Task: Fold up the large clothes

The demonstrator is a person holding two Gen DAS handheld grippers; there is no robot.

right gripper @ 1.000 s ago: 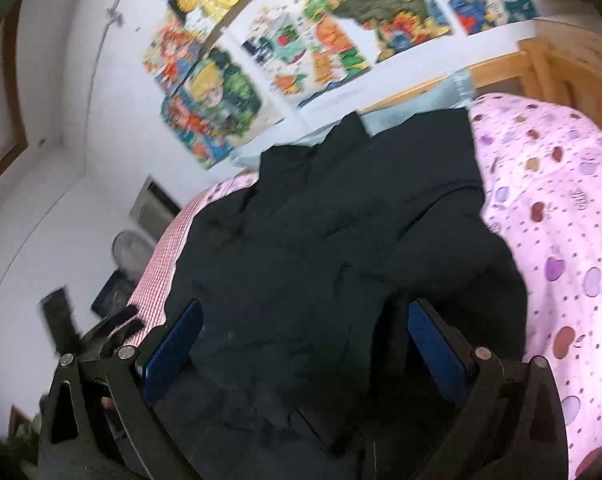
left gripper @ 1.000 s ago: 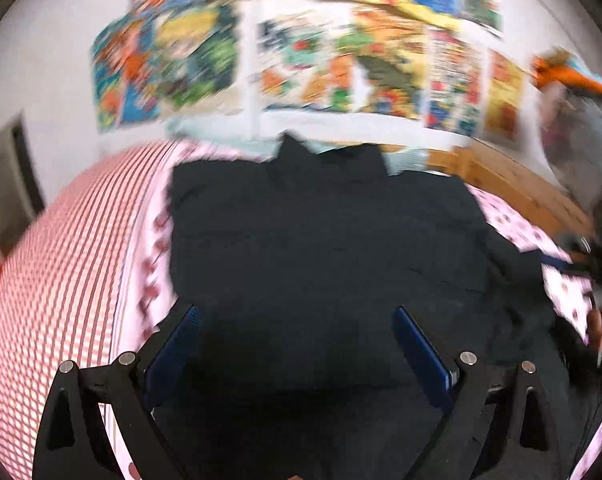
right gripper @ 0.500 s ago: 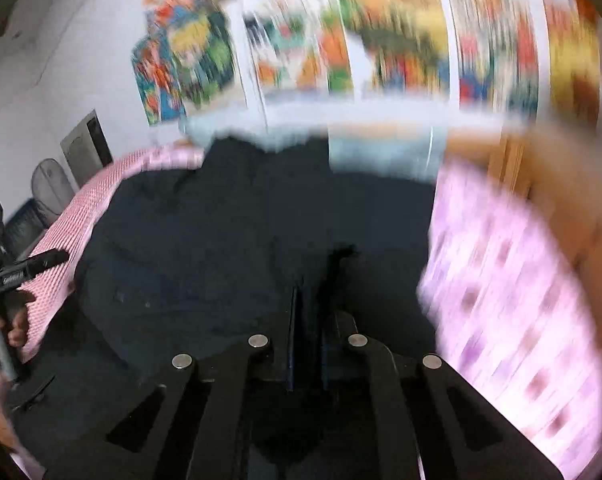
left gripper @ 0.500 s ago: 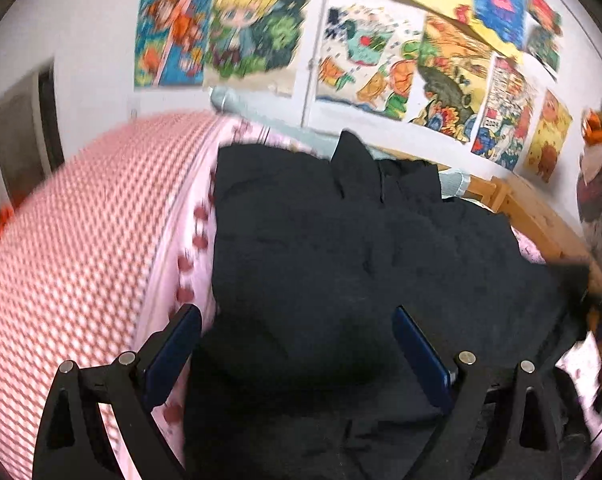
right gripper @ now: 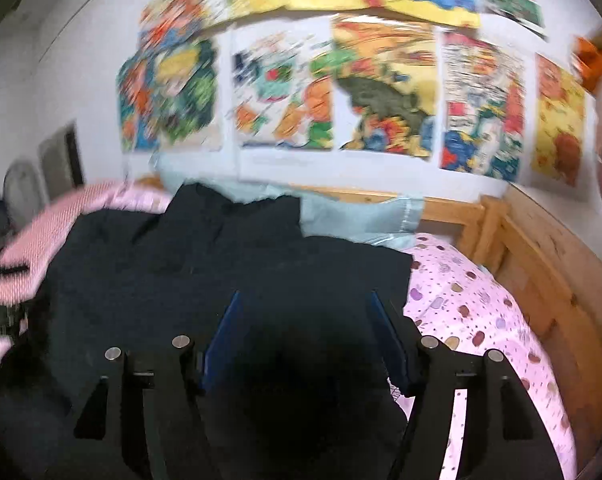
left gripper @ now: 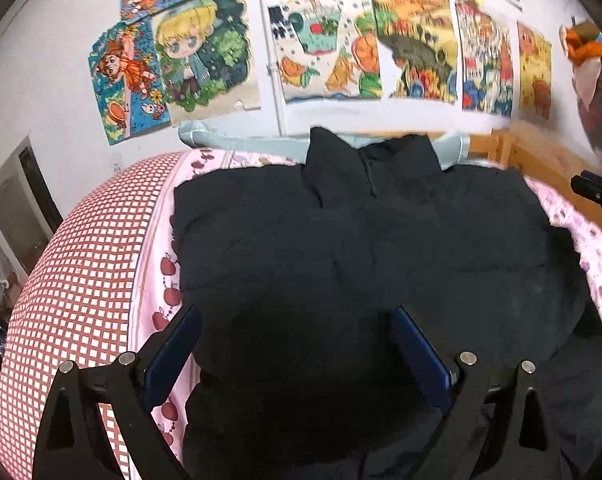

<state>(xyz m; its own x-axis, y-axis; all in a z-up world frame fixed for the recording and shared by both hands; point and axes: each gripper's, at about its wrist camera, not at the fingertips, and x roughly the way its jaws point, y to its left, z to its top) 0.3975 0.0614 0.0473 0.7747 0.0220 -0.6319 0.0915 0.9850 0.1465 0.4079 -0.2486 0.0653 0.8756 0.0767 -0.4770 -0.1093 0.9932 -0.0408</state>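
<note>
A large black garment [left gripper: 361,248] is seen spread across a bed, directly ahead of and beneath the left gripper [left gripper: 297,340], with its collar end lying farthest from the tool, against a pale blue pillow [left gripper: 237,142] at the wall. The left gripper's jaws are held wide apart above the dark cloth; nothing is clamped between its blue pads [left gripper: 419,354], though whether the fingertips brush the fabric cannot be told. To the left of this gripper a pink sheet printed with apples [left gripper: 161,280] is exposed, and beyond it a red-and-white checked cover [left gripper: 77,272]. Far to its right, a dark part of the other tool is glimpsed at the frame's edge. In the right wrist view, which is blurred, the right gripper [right gripper: 305,336] is seen with its jaws partly apart and opening; the black garment [right gripper: 229,272] fills the space ahead of and below them, but no fold is visibly pinched by the pads. Just to the right of this gripper a pink spotted sheet [right gripper: 477,320] is uncovered, bounded farther right by a wooden bed frame [right gripper: 541,264]. Ahead of both tools, above the pillow, the wall is covered with colourful cartoon posters [left gripper: 341,52].
</note>
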